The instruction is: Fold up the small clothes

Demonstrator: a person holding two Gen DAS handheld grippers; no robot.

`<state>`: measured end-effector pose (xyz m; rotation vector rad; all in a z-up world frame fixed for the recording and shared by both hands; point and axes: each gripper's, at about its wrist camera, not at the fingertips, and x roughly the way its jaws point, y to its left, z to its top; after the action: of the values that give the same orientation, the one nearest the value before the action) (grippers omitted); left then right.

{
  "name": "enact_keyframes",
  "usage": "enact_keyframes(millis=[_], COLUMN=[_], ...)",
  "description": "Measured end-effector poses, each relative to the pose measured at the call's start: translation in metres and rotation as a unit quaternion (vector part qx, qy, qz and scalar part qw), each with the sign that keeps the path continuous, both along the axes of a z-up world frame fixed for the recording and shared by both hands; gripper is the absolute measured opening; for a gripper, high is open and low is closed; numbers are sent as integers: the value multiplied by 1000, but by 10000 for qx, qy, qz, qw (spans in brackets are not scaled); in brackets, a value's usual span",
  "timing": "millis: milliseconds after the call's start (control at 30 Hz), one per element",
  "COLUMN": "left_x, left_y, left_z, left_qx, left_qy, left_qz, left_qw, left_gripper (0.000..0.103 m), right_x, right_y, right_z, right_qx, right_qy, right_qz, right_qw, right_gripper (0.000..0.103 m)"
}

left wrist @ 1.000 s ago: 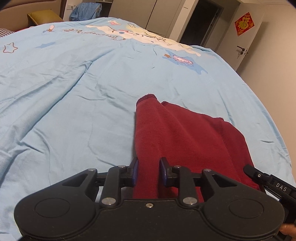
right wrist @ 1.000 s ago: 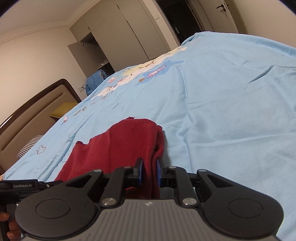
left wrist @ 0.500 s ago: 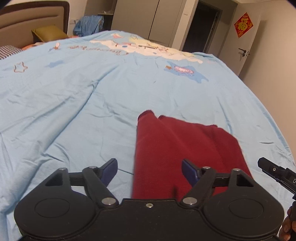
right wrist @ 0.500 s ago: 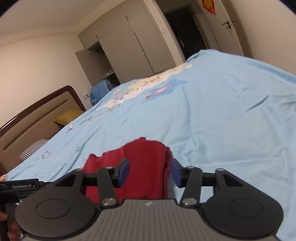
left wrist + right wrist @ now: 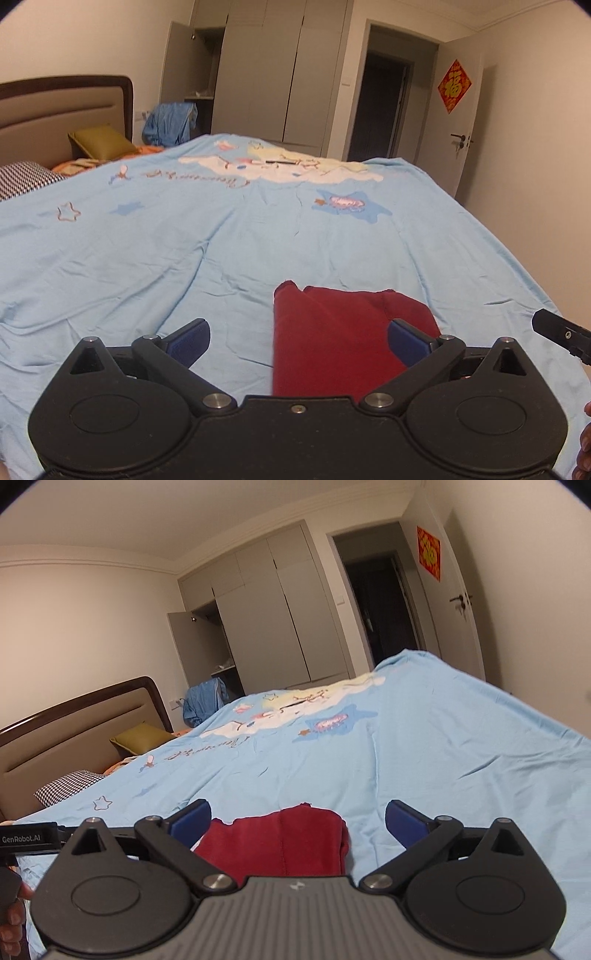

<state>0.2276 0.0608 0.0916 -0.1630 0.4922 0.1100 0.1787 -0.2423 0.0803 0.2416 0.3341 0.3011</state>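
The red garment lies folded on the blue bedspread, just ahead of the left gripper and the right gripper, both with jaws spread wide and holding nothing. It looks soft, light and limp, likely to sag and slide on itself, so a pinch through all layers at a near corner seems safest. The left view shows its full rectangular outline, while the right view shows the stacked layers along one edge.
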Motion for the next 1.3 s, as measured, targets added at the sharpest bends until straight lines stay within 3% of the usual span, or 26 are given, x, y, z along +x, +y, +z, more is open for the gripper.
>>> enact_keyframes(millis=[300, 700, 1300], left_x=[-74, -155, -219], left_y=[-9, -13, -3], left_z=[6, -19, -49], left_qx=[217, 227, 302], left_qy=[-422, -804, -853], left_qz=[-135, -397, -410], left_qw=[9988, 9957, 9950], left_gripper=[102, 102, 102], right_x=[-75, -163, -234], right_y=[7, 23, 39], right_z=[5, -7, -34], right_qx=[-206, -561, -741], right_qy=[-386, -629, -491], right_qz=[-140, -352, -379], right_qw=[9989, 9958, 9953], right_gripper=[103, 103, 103])
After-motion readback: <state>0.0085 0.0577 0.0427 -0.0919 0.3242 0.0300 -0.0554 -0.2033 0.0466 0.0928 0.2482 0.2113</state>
